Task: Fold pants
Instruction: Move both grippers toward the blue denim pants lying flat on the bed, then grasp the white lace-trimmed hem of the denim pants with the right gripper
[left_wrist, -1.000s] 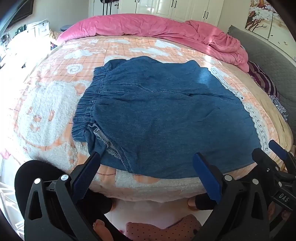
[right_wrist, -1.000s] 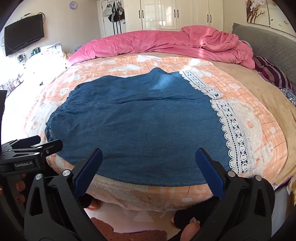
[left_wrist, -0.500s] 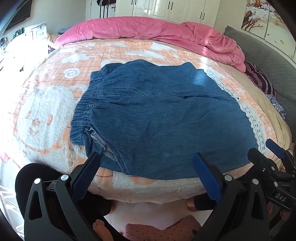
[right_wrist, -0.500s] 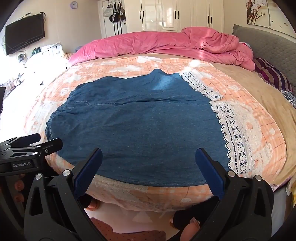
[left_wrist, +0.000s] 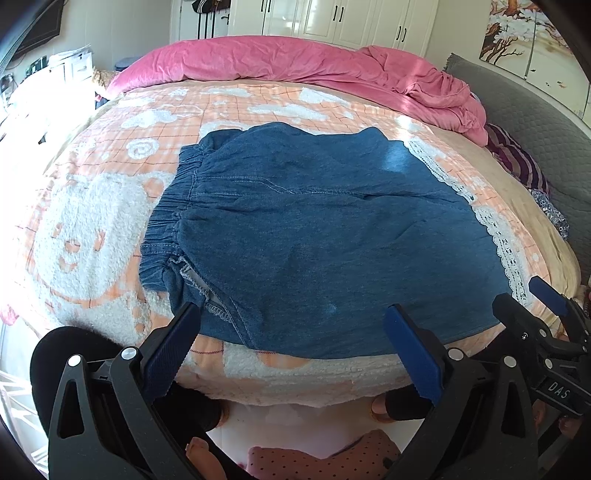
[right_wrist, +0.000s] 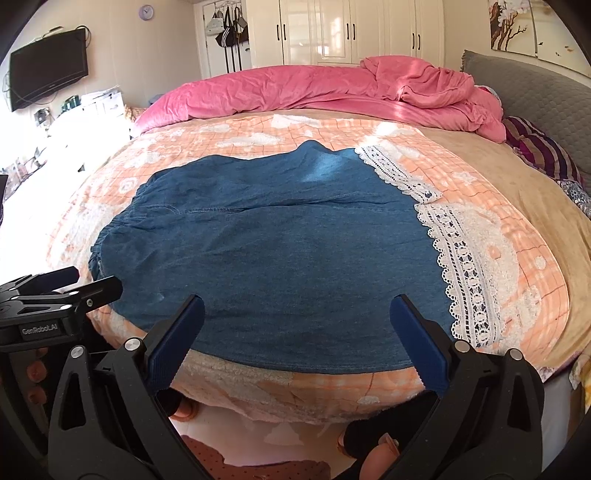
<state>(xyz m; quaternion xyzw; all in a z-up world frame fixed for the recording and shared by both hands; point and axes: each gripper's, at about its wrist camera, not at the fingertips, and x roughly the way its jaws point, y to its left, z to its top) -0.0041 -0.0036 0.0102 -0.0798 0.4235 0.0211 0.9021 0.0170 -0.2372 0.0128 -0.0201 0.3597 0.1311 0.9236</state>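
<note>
Denim pants (left_wrist: 325, 236) lie spread flat on the bed's orange-and-white fleece blanket (left_wrist: 92, 221), directly ahead of both grippers. Elastic waistband (left_wrist: 166, 218) sits ahead and to the left of the left gripper (left_wrist: 291, 347); white lace hem (right_wrist: 465, 266) runs ahead and to the right of the right gripper (right_wrist: 295, 336). A stitched seam crosses the denim lengthwise, beyond both sets of fingers. Near edge of the pants lies along the blanket's near edge, just past the fingertips in both wrist views.

Left gripper: jaws spread wide, nothing between them, blue pads (left_wrist: 173, 347) hovering at the pants' near edge; contact with fabric cannot be told. An inside-out serged seam shows just ahead of its left finger.

Right gripper: jaws likewise wide apart, empty, pads (right_wrist: 417, 339) over the near denim edge. In the left wrist view the right gripper appears at far right; in the right wrist view the left gripper (right_wrist: 55, 291) appears at far left.

Beyond the pants: crumpled pink duvet (right_wrist: 332, 88) at the far side of the bed, white wardrobe doors (right_wrist: 351, 33) behind it. Grey headboard (right_wrist: 535, 92) far right. Wall-mounted TV (right_wrist: 48, 66) far left. The person's feet (right_wrist: 373, 446) show on the floor below the grippers.
</note>
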